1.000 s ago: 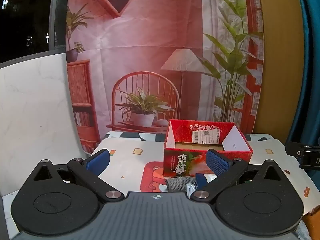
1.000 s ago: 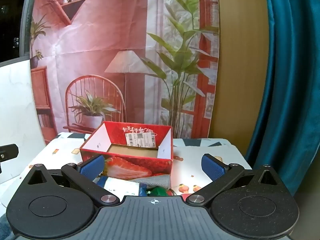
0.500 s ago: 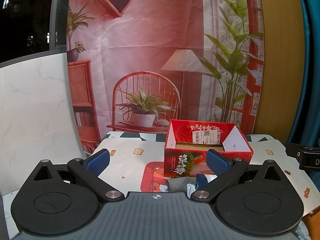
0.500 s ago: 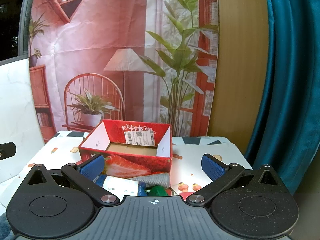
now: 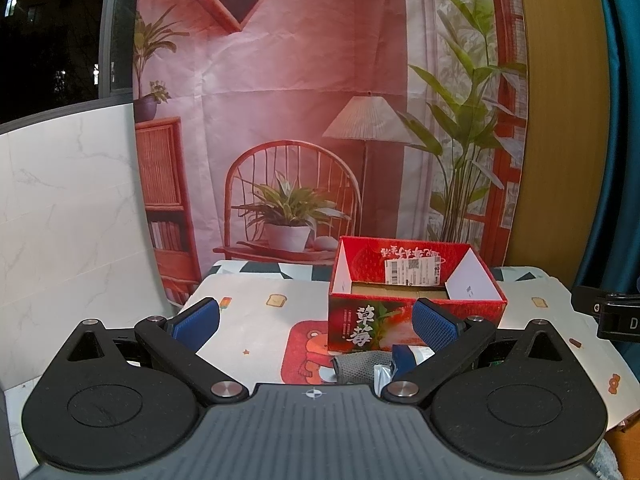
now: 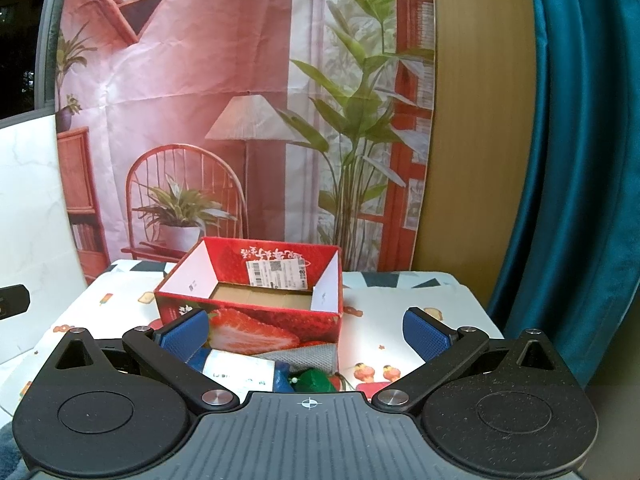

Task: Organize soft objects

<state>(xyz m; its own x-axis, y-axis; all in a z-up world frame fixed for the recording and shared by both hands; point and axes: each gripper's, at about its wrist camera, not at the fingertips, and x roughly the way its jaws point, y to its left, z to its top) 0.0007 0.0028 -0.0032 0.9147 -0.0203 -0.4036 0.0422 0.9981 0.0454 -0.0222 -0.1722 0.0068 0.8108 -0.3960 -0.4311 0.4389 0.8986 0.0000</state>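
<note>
Task barely begun, judging by the contents of the box. Left gripper [image 5: 315, 320]: jaws wide apart, holding nothing, hovering above the near edge of the table. Right gripper [image 6: 307, 330]: jaws likewise wide apart and empty.

Red strawberry box [image 5: 416, 308], open at the top, standing on the table toward the back; brown cardboard floor bare as far as visible, a shipping label [image 5: 412, 273] stuck on the inner back wall. No soft object inside yet.

Soft objects heaped on the table just in front of the box, touching or nearly touching its front wall, partly hidden below both grippers. Left to right in the right wrist view: a blue packet with a white label [image 6: 240, 372], a grey cloth [image 6: 308, 357], a green item [image 6: 314, 381] of unclear kind. Same grey cloth [image 5: 356, 366] visible in the left wrist view beside the right finger. All still to be lifted into the box, presumably.

Table [image 5: 256, 320] covered with a pale cloth printed with small cartoons and a red bear panel. White marble-look board [image 5: 68, 216] at far left. Printed backdrop [image 5: 304, 120] behind, showing a chair, lamp and plants. Tan wall panel [image 6: 480, 120] further right, then a teal curtain [image 6: 580, 160] at far right.
</note>
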